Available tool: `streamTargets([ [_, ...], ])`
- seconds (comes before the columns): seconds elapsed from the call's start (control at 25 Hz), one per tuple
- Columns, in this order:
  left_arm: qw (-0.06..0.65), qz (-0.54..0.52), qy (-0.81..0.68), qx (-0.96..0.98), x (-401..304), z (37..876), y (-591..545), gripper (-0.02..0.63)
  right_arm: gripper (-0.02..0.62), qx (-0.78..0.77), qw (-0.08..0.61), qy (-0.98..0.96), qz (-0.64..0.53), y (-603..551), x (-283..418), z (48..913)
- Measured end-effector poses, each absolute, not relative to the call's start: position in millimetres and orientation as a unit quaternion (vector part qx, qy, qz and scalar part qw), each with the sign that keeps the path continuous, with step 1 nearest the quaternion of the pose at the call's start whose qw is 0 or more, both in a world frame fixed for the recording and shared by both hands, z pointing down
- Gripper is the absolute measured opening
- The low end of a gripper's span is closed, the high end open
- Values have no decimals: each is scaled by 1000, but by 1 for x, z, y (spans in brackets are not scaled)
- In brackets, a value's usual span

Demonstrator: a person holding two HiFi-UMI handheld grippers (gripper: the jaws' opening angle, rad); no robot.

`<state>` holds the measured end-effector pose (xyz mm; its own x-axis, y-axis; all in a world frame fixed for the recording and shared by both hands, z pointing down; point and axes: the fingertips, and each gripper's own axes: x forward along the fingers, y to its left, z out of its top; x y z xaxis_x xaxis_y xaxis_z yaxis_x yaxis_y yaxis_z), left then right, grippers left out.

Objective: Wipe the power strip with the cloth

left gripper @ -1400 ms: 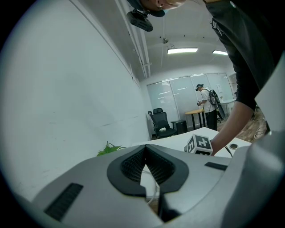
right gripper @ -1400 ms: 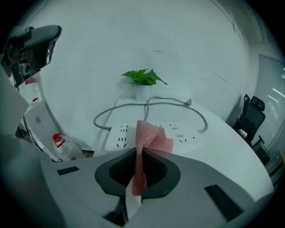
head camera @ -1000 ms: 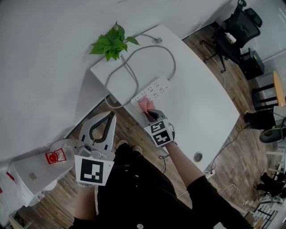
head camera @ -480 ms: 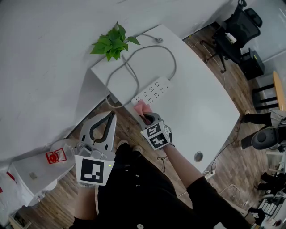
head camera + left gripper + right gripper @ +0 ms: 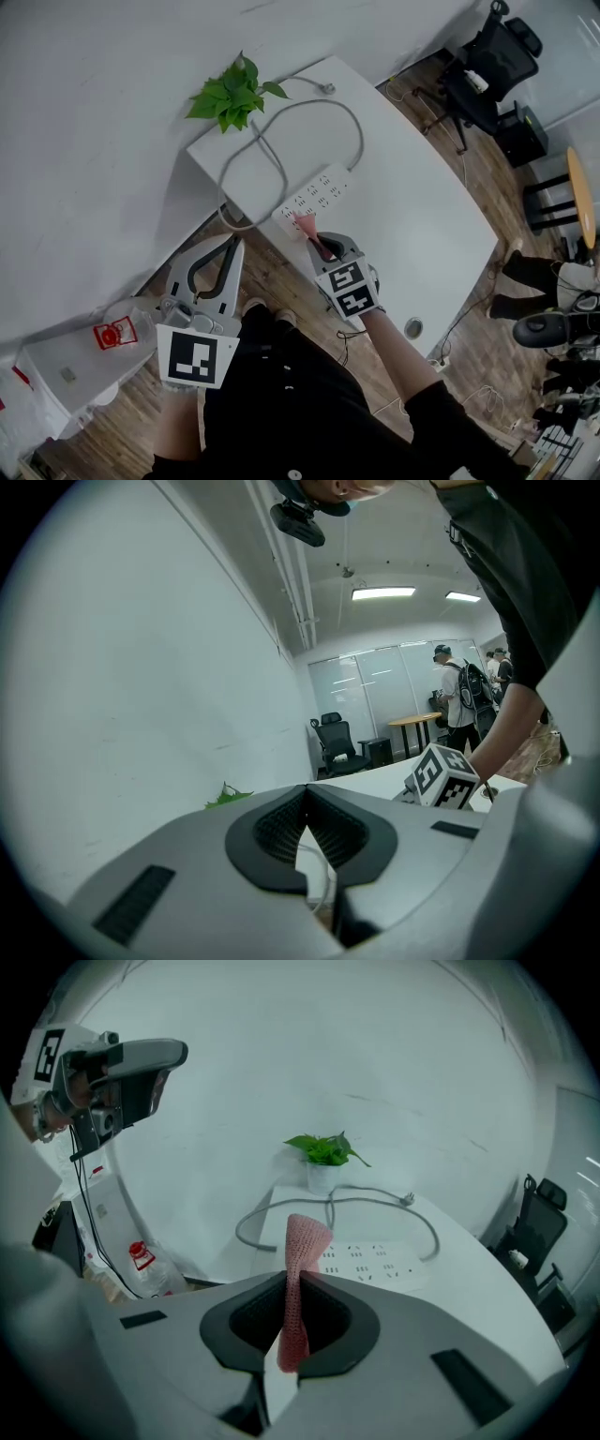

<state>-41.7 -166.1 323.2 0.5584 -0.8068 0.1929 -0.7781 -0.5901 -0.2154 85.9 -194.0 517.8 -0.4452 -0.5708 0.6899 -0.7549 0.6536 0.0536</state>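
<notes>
White rounded table (image 5: 422,216) bearing a long white plastic power strip (image 5: 319,192), with a pink knitted cloth (image 5: 304,223) at the strip's near end.
A small white pot (image 5: 322,1178) at the far corner holds a leafy green plant (image 5: 325,1149); the strip's grey cable (image 5: 238,1230) loops beside it. The right gripper (image 5: 319,246) is clenched on the cloth, which stands upright between its jaws. The left gripper (image 5: 232,242), jaws pressed together on nothing, hangs off the table's edge.

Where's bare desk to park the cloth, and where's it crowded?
Biggest free patch: the white desk top right of the white power strip, out to the round cable hole. Smaller one inside the grey cord loop. Crowded: the corner by the green potted plant, where the cord doubles back.
</notes>
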Motion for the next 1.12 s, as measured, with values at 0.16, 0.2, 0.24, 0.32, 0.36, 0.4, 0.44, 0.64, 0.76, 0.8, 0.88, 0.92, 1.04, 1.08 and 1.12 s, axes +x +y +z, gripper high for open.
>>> streamTargets([
  [0.16, 56, -135, 446, -883, -40, 322, -166, 14, 48, 429, 340, -830, 113, -216, 113, 495],
  [0.2, 55, -135, 445, -883, -40, 322, -166, 14, 48, 436, 338, -827, 107, -222, 119, 490],
  [0.24, 55, -134, 446, -883, -41, 322, -166, 14, 48, 443, 338, -824, 102, -230, 126, 485],
  [0.32, 55, -135, 446, -883, -42, 323, -166, 14, 48, 455, 338, -819, 91, -245, 137, 479],
  [0.36, 55, -135, 447, -883, -43, 323, -165, 14, 48, 460, 339, -816, 86, -253, 142, 476],
  [0.4, 55, -135, 448, -882, -43, 323, -165, 14, 48, 464, 339, -814, 81, -261, 147, 474],
  [0.44, 55, -135, 448, -882, -44, 323, -164, 14, 48, 468, 340, -812, 76, -271, 152, 471],
  [0.64, 53, -137, 462, -875, -54, 323, -164, 14, 48, 481, 360, -798, 54, -314, 168, 469],
  [0.76, 50, -138, 474, -868, -64, 324, -165, 14, 48, 485, 371, -790, 50, -336, 173, 475],
  [0.8, 51, -140, 476, -867, -66, 324, -165, 14, 48, 486, 376, -788, 49, -342, 174, 478],
  [0.88, 56, -142, 478, -865, -69, 324, -166, 14, 48, 484, 388, -783, 48, -352, 176, 486],
  [0.92, 58, -144, 479, -864, -72, 324, -166, 14, 48, 481, 395, -781, 49, -357, 176, 490],
  [1.04, 49, -150, 489, -858, -79, 327, -166, 14, 48, 472, 413, -777, 56, -366, 174, 507],
  [1.08, 46, -151, 490, -857, -80, 329, -166, 14, 48, 471, 419, -774, 60, -368, 175, 512],
  [1.12, 45, -151, 491, -857, -81, 329, -166, 14, 48, 470, 424, -772, 64, -369, 176, 517],
])
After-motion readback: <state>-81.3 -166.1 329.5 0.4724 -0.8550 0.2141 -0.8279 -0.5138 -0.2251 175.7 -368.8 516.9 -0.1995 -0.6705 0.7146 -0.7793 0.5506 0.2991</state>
